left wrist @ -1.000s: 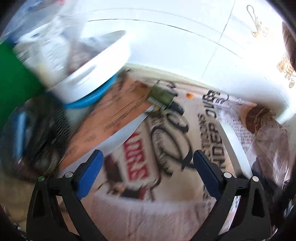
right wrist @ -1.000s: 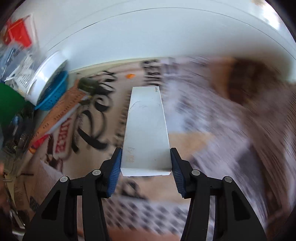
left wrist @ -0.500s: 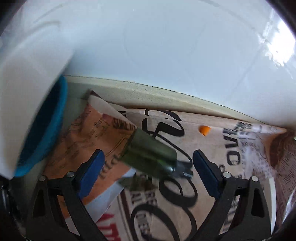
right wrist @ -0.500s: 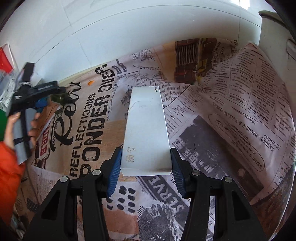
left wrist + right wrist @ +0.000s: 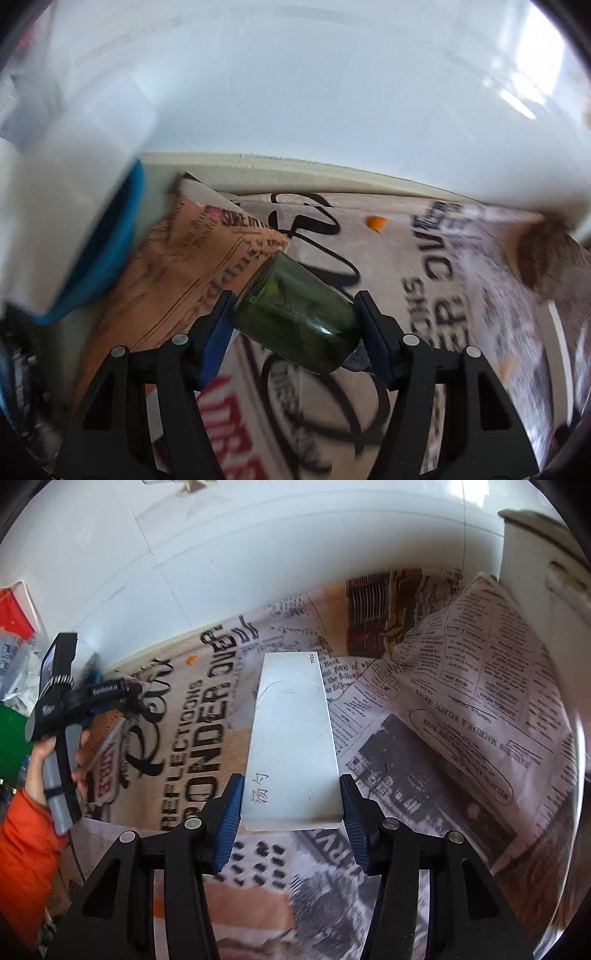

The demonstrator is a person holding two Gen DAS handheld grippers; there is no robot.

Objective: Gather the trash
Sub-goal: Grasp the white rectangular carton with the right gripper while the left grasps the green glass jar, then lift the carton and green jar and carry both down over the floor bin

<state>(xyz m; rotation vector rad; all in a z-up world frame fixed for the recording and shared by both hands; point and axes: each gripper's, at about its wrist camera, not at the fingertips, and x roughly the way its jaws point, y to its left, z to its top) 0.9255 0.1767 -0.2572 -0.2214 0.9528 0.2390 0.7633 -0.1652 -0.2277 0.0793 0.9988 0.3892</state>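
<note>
A small dark green glass bottle lies on its side on the newspaper-covered table, bottom toward the wall. My left gripper has closed its blue pads against both sides of the bottle. My right gripper is shut on a long white flat box with printed characters and holds it above the newspaper. The left gripper also shows in the right wrist view, at the far left, held by a hand in an orange sleeve.
A white bin with a blue rim stands close at the left. A small orange scrap lies near the wall. Newspaper covers the table. A white container stands at the right. The white wall is just behind.
My left gripper has moved forward over the green bottle and closed on it. The right gripper still holds the white box, almost in the same place.
</note>
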